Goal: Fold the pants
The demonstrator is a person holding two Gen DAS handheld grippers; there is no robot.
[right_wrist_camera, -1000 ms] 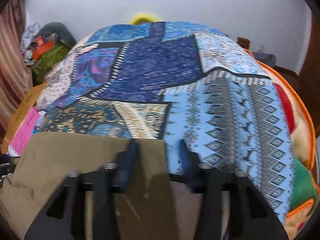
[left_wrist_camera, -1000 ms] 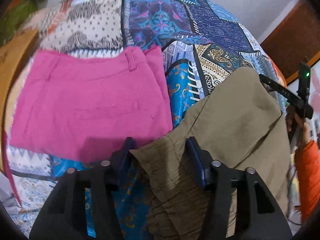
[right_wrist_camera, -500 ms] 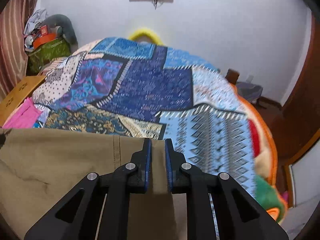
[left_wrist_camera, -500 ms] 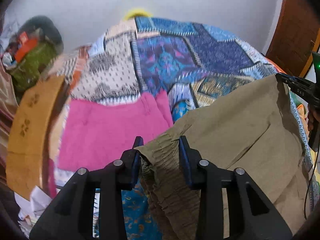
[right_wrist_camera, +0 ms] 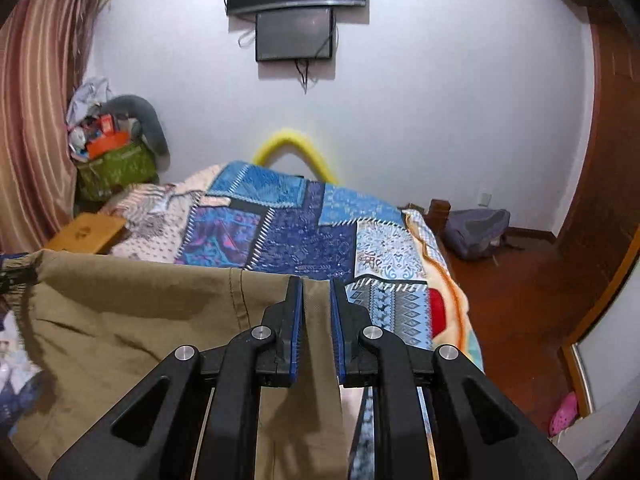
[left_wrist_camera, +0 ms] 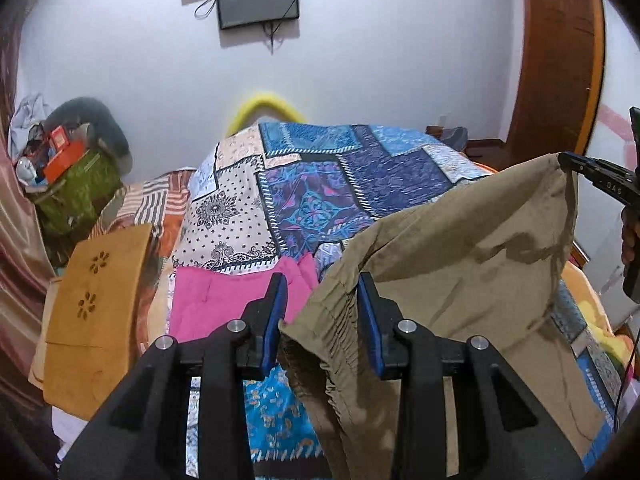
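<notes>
Olive-khaki pants (left_wrist_camera: 460, 256) hang in the air above the bed, stretched between both grippers. My left gripper (left_wrist_camera: 320, 312) is shut on the gathered elastic waistband (left_wrist_camera: 340, 344). My right gripper (right_wrist_camera: 317, 312) is shut on the pants' other top corner (right_wrist_camera: 316, 320); the cloth (right_wrist_camera: 132, 320) spreads to the left of it. The right gripper also shows in the left wrist view (left_wrist_camera: 600, 180) at the far right, holding the cloth's corner.
A folded pink garment (left_wrist_camera: 216, 300) lies on the patchwork bedspread (left_wrist_camera: 320, 184) below left. A wooden stool (left_wrist_camera: 92, 300) stands left of the bed. A cluttered green bag (right_wrist_camera: 116, 164) and curtain (right_wrist_camera: 36, 120) stand at the left; a backpack (right_wrist_camera: 476, 232) lies on the floor at the right.
Both grippers closed on the khaki pants and lifted them off the bed; the views have tilted up, so the wall and TV show.
</notes>
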